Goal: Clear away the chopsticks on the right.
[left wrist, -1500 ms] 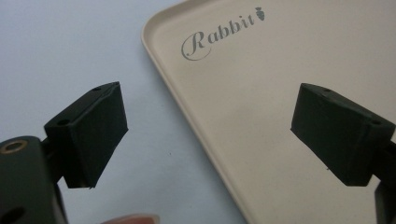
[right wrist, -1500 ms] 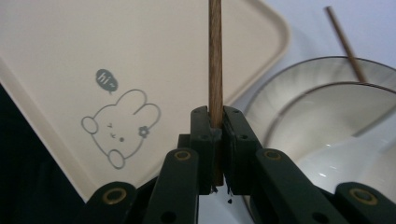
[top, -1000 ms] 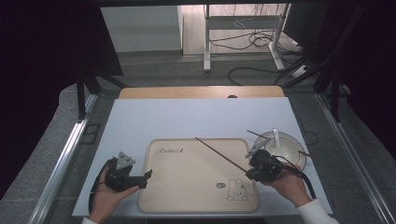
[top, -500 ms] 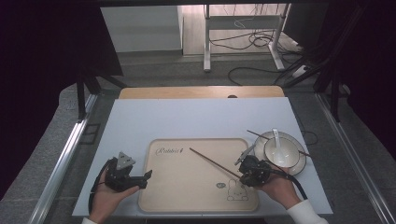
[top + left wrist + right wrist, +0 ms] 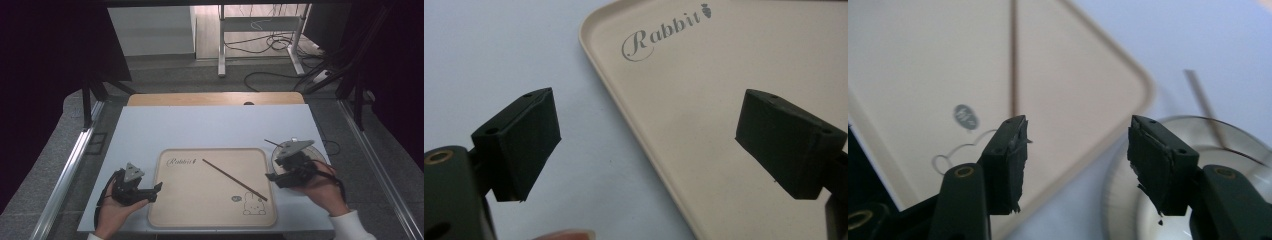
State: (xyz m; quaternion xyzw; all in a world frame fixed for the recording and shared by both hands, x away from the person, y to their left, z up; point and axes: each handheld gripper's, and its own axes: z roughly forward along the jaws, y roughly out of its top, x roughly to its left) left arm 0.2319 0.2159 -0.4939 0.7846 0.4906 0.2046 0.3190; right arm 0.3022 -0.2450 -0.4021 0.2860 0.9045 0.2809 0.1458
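Note:
A beige tray point(image 5: 190, 200) printed "Rabbit" lies on the white table. One brown chopstick point(image 5: 235, 180) lies slantwise on it, free of both grippers. A second chopstick point(image 5: 272, 144) rests across the rim of a pale bowl point(image 5: 315, 152) right of the tray. My right gripper point(image 5: 271, 177) hovers open at the tray's right edge beside the bowl, nothing between its fingers. In the right gripper view the gripper point(image 5: 1080, 150) faces the tray point(image 5: 923, 60), the chopstick point(image 5: 1014, 60) and the bowl point(image 5: 1243, 150). My left gripper point(image 5: 154, 192) is open at the tray's left rim point(image 5: 624, 125).
A wooden board point(image 5: 215, 98) adjoins the table's far edge. Metal rails point(image 5: 70, 170) run along both sides of the table. Cables point(image 5: 270, 45) lie on the floor beyond. The white table top point(image 5: 210, 127) behind the tray is bare.
My right gripper carried the chopstick left over the tray, let it go there, and pulled back right toward the bowl. The left gripper stayed put.

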